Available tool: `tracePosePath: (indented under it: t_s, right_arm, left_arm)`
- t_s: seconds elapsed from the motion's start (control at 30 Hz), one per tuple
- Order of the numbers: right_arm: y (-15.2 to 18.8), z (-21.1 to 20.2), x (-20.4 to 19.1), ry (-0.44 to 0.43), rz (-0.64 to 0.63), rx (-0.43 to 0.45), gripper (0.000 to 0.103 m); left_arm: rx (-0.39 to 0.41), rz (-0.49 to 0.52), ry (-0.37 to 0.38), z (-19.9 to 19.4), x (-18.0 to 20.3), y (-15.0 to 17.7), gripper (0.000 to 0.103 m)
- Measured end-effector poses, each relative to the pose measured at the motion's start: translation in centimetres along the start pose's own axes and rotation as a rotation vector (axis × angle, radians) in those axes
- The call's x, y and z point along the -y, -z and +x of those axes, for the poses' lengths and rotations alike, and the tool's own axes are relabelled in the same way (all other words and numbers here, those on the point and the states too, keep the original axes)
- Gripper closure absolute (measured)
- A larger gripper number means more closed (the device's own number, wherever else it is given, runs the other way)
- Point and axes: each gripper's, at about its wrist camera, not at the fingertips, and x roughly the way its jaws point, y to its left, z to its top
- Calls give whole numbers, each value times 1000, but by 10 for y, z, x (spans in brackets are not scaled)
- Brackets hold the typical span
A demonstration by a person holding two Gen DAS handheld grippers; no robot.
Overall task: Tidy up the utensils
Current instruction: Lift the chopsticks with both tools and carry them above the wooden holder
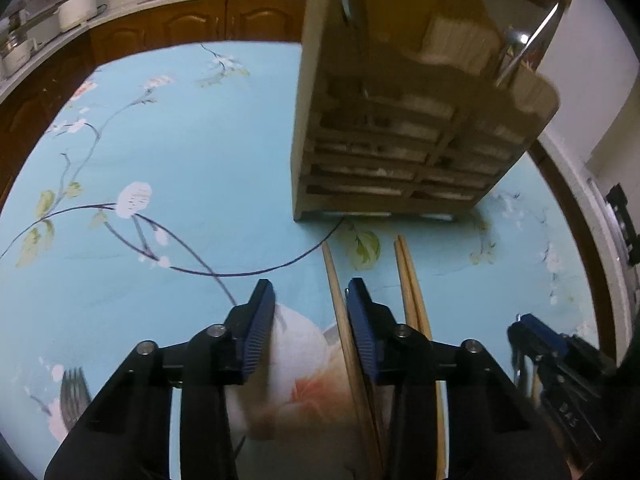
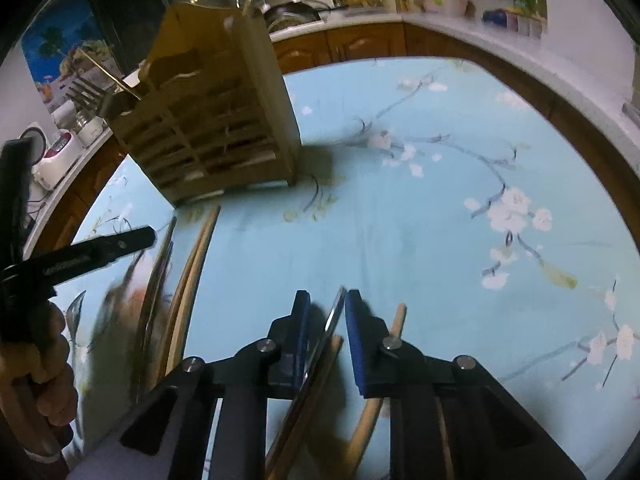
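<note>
A wooden slatted utensil holder (image 1: 400,128) stands on the blue floral tablecloth (image 1: 180,140); it also shows in the right wrist view (image 2: 216,128), with a fork (image 2: 92,92) sticking out. My left gripper (image 1: 310,300) is open above the cloth, a wooden chopstick (image 1: 340,312) running between its jaws; two more chopsticks (image 1: 412,284) lie to the right and a fork (image 1: 74,396) at the lower left. My right gripper (image 2: 328,312) has a thin metal utensil handle (image 2: 334,320) between its jaws, with a gap to the right finger. A wooden chopstick (image 2: 380,384) lies beside it.
Chopsticks (image 2: 196,256) and a metal utensil (image 2: 158,276) lie left of the right gripper. The left gripper (image 2: 80,256) and hand show at the left edge. Wooden cabinets (image 1: 192,24) and a counter with pots and dishes (image 1: 76,8) ring the table.
</note>
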Motion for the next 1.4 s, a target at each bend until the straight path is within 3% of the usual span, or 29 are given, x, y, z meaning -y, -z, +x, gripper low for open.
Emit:
tracePosePath:
  t_s: [0.1,0.17,0.27,0.53,0.87,1.17,1.4]
  right_arm:
    - [-2,3,-5,-6,-15,-6,95]
    - [-2,5,-11,4,-40,-3,96]
    - [-1,4,-17,5,-65,4,97]
    - [-1,-6,-19,-97,-22,28,99]
    - [-5,-59,-27,-174,-5,133,99]
    - [-7,-111,-37,-223,-6,239,100]
    - [-8,-150,-42,-256,-20,315,100]
  left_arm:
    - [21,57,-40,2,10,1,75]
    - [17,79,-27,3,14,2,95]
    - [29,132,-49,2,21,6,96]
    - [40,68,65,-23,3,22,98]
    - [174,21,174,-101,-12,34,99]
    - [285,11,220,-167,-15,50,99]
    - [336,17,237,-196,-17,57,99]
